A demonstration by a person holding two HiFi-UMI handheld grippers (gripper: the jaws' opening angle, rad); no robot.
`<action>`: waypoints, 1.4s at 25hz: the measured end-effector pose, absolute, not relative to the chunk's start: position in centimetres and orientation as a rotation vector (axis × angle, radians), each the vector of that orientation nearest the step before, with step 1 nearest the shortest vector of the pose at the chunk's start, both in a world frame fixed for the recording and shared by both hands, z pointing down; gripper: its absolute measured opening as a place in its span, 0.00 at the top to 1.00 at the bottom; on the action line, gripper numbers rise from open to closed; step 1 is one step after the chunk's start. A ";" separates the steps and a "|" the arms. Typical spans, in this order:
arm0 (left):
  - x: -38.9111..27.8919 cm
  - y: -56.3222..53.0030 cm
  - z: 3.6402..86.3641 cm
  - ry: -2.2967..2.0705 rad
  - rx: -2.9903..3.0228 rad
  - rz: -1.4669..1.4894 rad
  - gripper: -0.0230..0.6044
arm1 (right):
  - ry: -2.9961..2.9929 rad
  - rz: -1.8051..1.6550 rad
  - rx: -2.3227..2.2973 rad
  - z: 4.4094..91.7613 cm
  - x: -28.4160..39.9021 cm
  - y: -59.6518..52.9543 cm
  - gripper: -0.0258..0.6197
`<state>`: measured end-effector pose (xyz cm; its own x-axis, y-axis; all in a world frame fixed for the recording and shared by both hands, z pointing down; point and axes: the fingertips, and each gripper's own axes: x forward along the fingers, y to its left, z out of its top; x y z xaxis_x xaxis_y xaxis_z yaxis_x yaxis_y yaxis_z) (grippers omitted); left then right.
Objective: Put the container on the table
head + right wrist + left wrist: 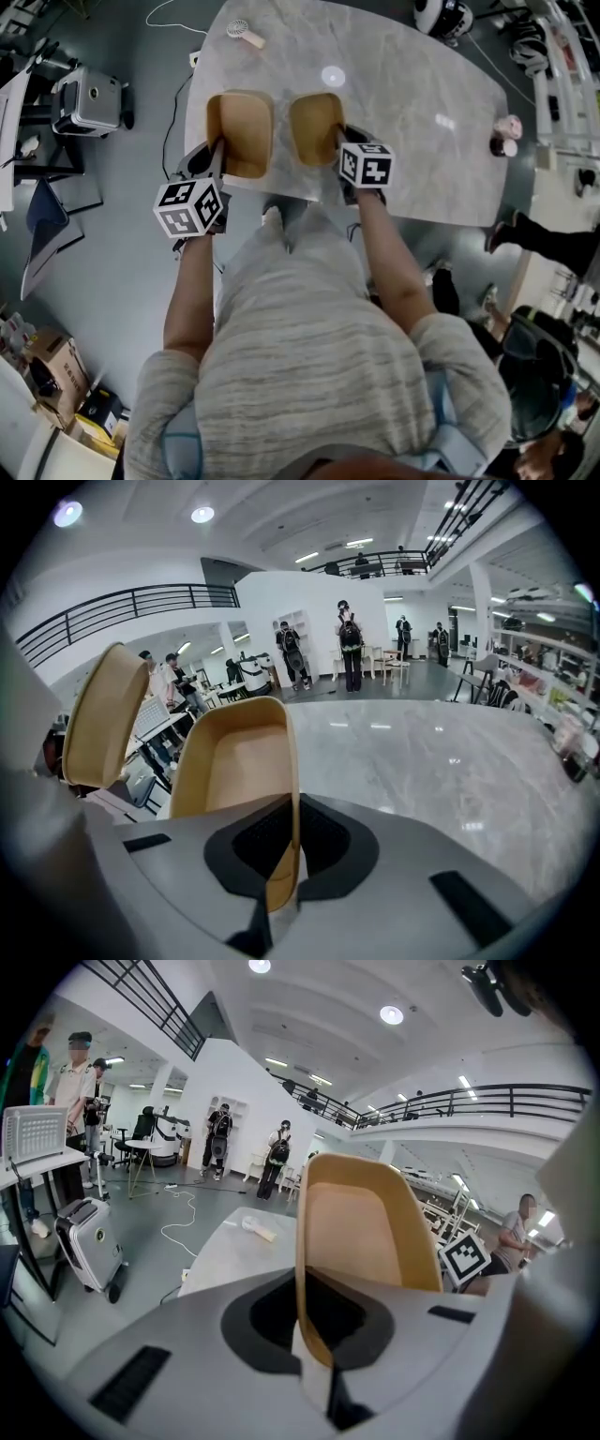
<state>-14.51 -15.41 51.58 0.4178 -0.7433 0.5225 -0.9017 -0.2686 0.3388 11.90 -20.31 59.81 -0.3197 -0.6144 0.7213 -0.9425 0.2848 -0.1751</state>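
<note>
**Two tan containers, each held by a gripper, at the near edge of the table**

- Left container: tan, open-topped, with rounded corners. It sits in the upper centre of the head view, over the near edge of the table. In the left gripper view it fills the centre of the frame and stands steeply tilted.
- Left gripper: its jaws are clamped on the thin side wall of the left container, seen edge-on between them in its own view. Its marker cube is at centre left of the head view.
- Right container: the same make, just beside the first and apart from it. In the right gripper view its open side faces the camera, with the left container at the frame's left.
- Right gripper: its jaws are pinched on the rim of the right container. Its marker cube also shows at the right of the left gripper view.
- The table is grey marble-patterned. No view settles whether either container touches it.
- Handheld fan: white, lying at the table's far left corner.
- Pink-and-white object: at the table's right edge, too small to identify.
- Grey wheeled case: on the floor at upper left.
- Cardboard box: on the floor at lower left.
</note>
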 end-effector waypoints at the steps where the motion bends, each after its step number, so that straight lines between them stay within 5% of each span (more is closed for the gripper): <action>1: -14.5 -15.4 51.9 -1.385 2.078 0.352 0.96 | -2.016 0.825 1.383 60.5 11.9 -20.3 0.95; 35: -14.2 -15.8 56.4 -1.356 1.997 0.440 0.96 | -1.721 0.857 1.329 69.4 12.8 -21.2 0.95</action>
